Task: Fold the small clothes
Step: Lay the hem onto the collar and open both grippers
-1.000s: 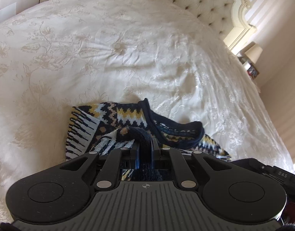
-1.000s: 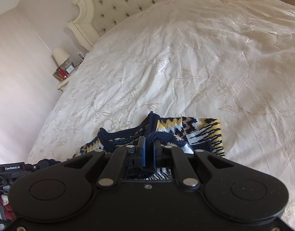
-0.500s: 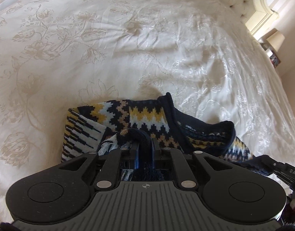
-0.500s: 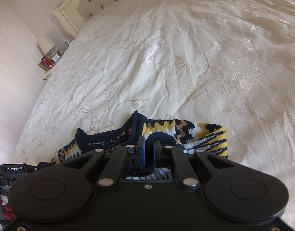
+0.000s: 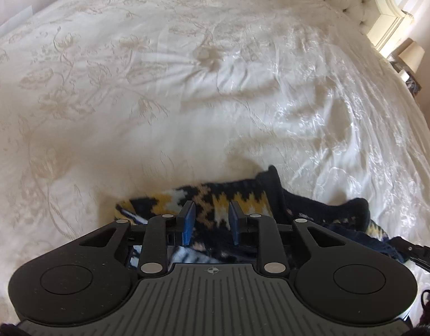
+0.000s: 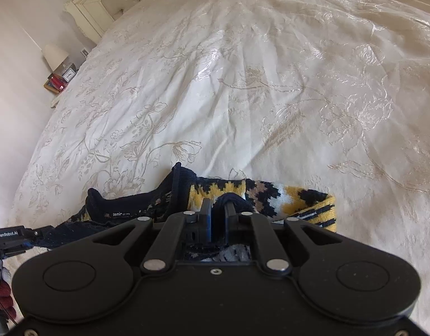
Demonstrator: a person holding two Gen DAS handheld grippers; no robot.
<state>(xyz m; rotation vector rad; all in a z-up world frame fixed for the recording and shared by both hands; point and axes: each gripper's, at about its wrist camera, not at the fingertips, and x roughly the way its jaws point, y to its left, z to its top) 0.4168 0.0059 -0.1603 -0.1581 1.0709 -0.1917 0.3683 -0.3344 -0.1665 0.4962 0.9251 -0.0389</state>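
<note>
The left gripper (image 5: 210,219) has just been opening, its jaws parted and freeing the folded sweater (image 5: 243,204). The right gripper (image 6: 217,218), beside the sweater's collar (image 6: 175,190), pinches a navy edge, steadying the fold.

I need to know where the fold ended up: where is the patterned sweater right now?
The patterned sweater lies on the cream bedspread at the bottom of both wrist views, directly ahead of both grippers, far from the headboard.
</note>
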